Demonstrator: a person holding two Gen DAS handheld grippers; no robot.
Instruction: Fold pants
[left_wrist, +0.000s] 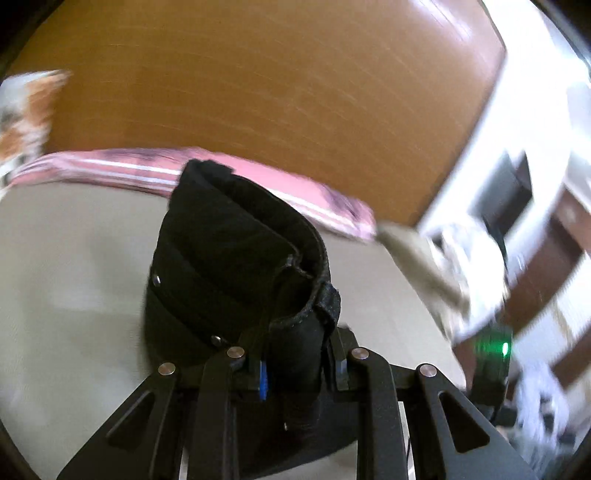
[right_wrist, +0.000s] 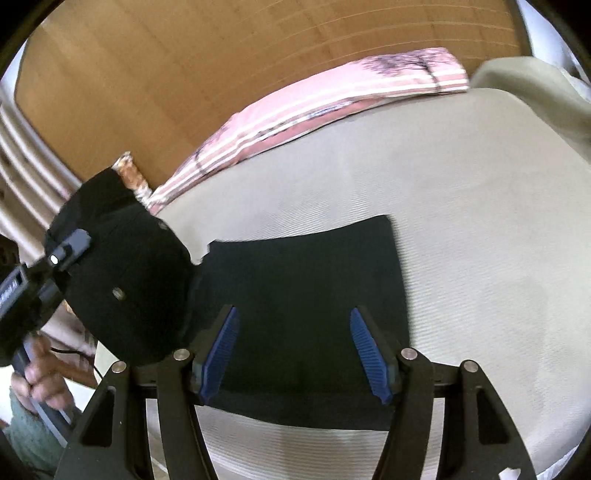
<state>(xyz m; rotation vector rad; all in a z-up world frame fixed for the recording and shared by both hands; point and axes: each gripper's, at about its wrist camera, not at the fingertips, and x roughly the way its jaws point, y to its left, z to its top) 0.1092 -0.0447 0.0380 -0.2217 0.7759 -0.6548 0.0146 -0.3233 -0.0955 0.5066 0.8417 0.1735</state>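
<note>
Two grippers: one clamped on cloth, one spread wide with nothing between its fingers.
Hand: at the far left of the right wrist view, the person's hand (right_wrist: 38, 373) wraps the grip of the left tool.
Left gripper: the left gripper (left_wrist: 301, 369) has its fingers pressed onto a bunched waistband end of the black pants (left_wrist: 236, 266); the blue pad (left_wrist: 263, 380) of one finger shows just at the edge of the cloth. In the right wrist view it appears at the left as a dark body with its tip against the lifted cloth.
Lifted part: the gripped fabric stands up off the bed in a curved roll, with metal rivets on its outer face and a belt loop close to the fingers.
Flat part: the rest of the pants lies as a dark, roughly rectangular panel on the bed, joined at its left corner to the raised portion.
Right gripper: the right gripper (right_wrist: 293, 354) hangs over the near half of that flat panel, its ribbed blue pads (right_wrist: 221, 350) well apart; whether they touch the cloth I cannot tell.
Bed: a pale grey ribbed mattress cover (right_wrist: 480, 240) lies under everything.
Pillow: a pink striped pillow (right_wrist: 332, 99) lies along the far edge of the bed, against the wooden headboard (right_wrist: 184, 74).
Far right: a beige folded blanket (right_wrist: 535, 85) sits beside the pillow's end.
</note>
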